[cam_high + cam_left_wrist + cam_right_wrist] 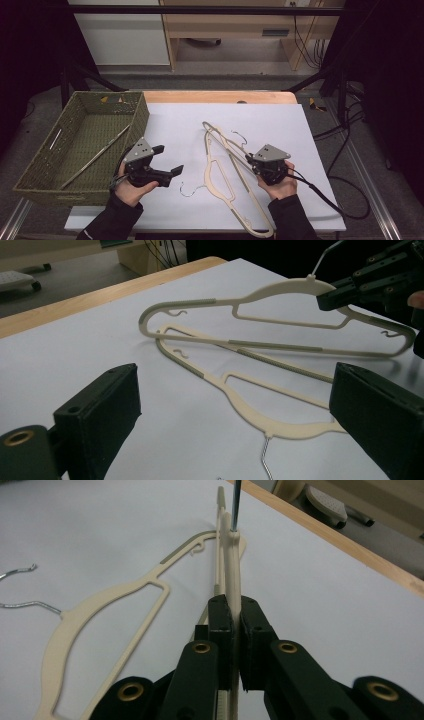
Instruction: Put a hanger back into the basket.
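Note:
Two cream plastic hangers with wire hooks lie crossed on the white sheet (280, 125). My right gripper (248, 159) is shut on the top bar of one hanger (227, 145) near its hook, holding it on edge; its pads clamp the thin cream bar (233, 570) in the right gripper view. The other hanger (216, 186) rests flat, its hook (187, 192) pointing toward my left gripper (169, 160). That gripper stands open just left of it with nothing between its jaws. The left gripper view has the flat hanger (240, 407) ahead and the raised one (280, 290) in the right gripper (345, 295).
An olive woven basket (142, 117) stands at the left of the table with a long pale hanger (95, 157) lying in it. The wooden table edge (215, 96) runs along the back. A black cable (325, 197) trails from the right gripper.

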Demonstrator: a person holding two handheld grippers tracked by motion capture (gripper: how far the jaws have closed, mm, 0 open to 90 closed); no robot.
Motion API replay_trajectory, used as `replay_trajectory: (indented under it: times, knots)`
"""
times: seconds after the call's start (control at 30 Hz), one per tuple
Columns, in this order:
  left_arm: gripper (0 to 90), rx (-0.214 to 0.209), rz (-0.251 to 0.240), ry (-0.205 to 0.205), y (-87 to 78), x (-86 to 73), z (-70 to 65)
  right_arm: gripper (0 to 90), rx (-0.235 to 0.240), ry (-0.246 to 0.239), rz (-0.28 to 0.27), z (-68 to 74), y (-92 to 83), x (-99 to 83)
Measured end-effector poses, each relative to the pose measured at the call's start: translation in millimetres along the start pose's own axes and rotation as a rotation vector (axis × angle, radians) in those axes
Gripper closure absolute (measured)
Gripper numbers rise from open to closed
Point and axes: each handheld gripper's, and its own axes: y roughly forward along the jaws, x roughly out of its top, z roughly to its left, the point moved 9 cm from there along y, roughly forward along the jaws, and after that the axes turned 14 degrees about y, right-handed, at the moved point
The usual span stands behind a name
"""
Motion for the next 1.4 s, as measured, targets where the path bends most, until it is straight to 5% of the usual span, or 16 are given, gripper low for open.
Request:
replay_trajectory:
  times: [0.13,0.2,0.23,0.27,0.3,0.33,0.73,1.0,1.4]
  knots:
    - [6.1,-0.002,-0.002,0.004,-0.5,0.0,0.3,86.5,0.012,0.003,-0.005,-5.7,-3.9,1.8]
    - [6.1,-0.006,-0.004,0.008,-0.7,0.4,-0.4,86.5,0.093,0.041,-0.029,-1.3,-10.9,7.2]
    - [6.0,-0.006,-0.004,0.008,-0.7,0.4,-0.4,86.5,0.093,0.041,-0.029,-1.3,-10.9,7.2]
    - [6.0,-0.010,0.000,0.014,-0.7,0.6,-1.6,86.5,0.170,0.057,-0.042,6.9,-14.8,10.7]
    - [6.0,-0.010,0.000,0.014,-0.7,0.6,-1.6,86.5,0.170,0.057,-0.042,6.9,-14.8,10.7]
    - [6.0,-0.015,0.001,0.022,-0.6,1.4,-2.9,86.5,0.226,0.066,-0.038,16.5,-16.0,12.4]
    - [7.5,-0.080,0.022,0.094,11.7,6.1,-20.1,86.5,0.498,0.049,0.011,73.1,-14.5,13.7]
    - [17.2,-0.137,0.053,0.147,25.5,3.7,-30.6,86.5,0.574,0.020,0.037,91.4,-14.2,10.6]
    - [55.4,-0.229,0.117,0.214,39.0,-3.9,-47.8,86.5,0.626,-0.019,0.072,104.7,-13.7,5.5]
